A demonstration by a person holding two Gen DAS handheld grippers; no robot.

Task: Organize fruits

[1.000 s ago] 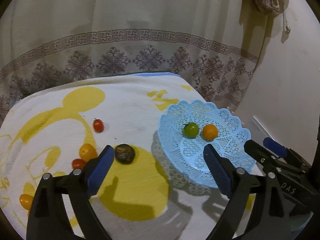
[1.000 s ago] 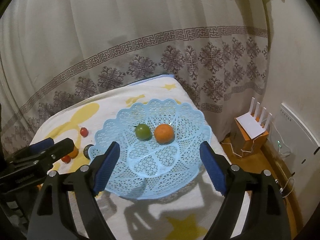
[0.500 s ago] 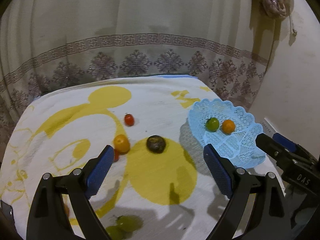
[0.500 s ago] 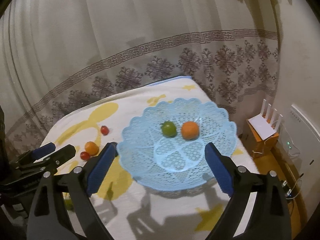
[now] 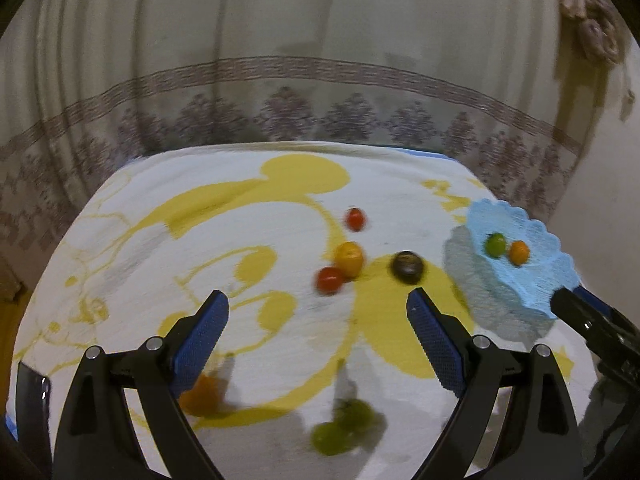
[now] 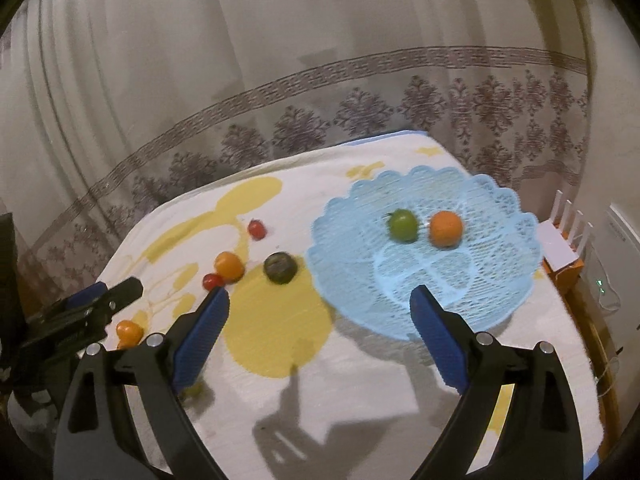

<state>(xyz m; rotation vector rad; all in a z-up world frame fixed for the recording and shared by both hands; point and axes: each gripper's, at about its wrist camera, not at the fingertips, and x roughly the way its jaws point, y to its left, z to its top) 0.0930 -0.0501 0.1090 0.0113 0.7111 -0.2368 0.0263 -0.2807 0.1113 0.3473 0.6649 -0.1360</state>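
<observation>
Both views are smeared by motion blur. The left tongs point(image 5: 316, 312) stand released over the table point(image 5: 240, 240), nothing between the pads. Past them lie a dark fruit point(image 5: 407, 267), an orange-yellow fruit point(image 5: 349, 258) touching a red tomato point(image 5: 329, 280), and a farther red tomato point(image 5: 355, 219). Two green fruits point(image 5: 340, 426) near the tongs blur together; another orange fruit point(image 5: 202, 394) is half hidden behind the left pad. The blue basket point(image 6: 480, 280) at the right holds a green fruit point(image 6: 403, 225) and an orange point(image 6: 445, 228). The right tongs point(image 6: 320, 316) have just been opening and gape empty before it, and its near rim is hidden behind the right-hand pad.
</observation>
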